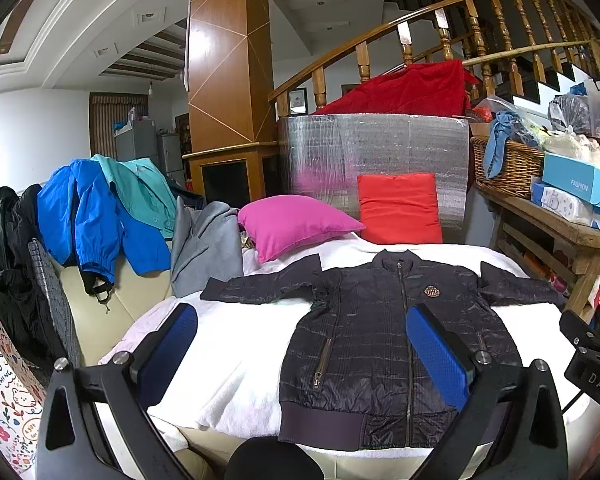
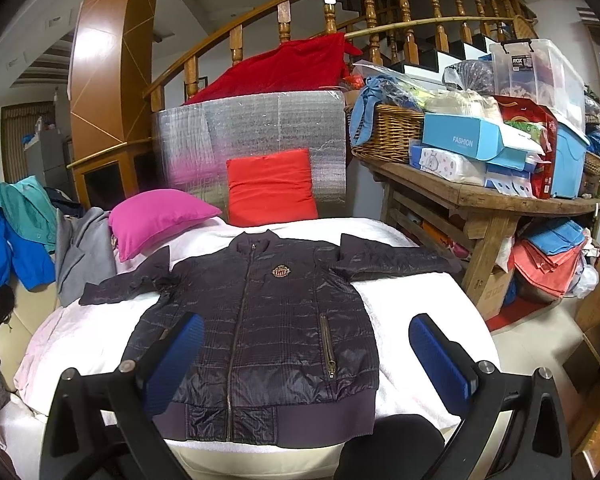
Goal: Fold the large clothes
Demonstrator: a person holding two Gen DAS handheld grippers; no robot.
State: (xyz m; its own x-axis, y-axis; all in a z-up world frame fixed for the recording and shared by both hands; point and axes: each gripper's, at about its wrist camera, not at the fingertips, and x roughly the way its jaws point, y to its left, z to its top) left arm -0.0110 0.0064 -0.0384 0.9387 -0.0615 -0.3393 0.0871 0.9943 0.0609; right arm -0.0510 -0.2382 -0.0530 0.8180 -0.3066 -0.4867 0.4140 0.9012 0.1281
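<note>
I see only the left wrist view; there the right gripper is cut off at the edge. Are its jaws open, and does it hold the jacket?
Observer: The right gripper has its jaws wide open and holds nothing.
Operator: What lies in front of its fingers?
Observer: One finger shows over the jacket near the hem; the other finger shows over the white cover, beside the jacket.

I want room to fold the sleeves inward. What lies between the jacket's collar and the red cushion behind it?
Only bare white blanket, seen in both wrist views, between the jacket collar and the red cushion.
</note>
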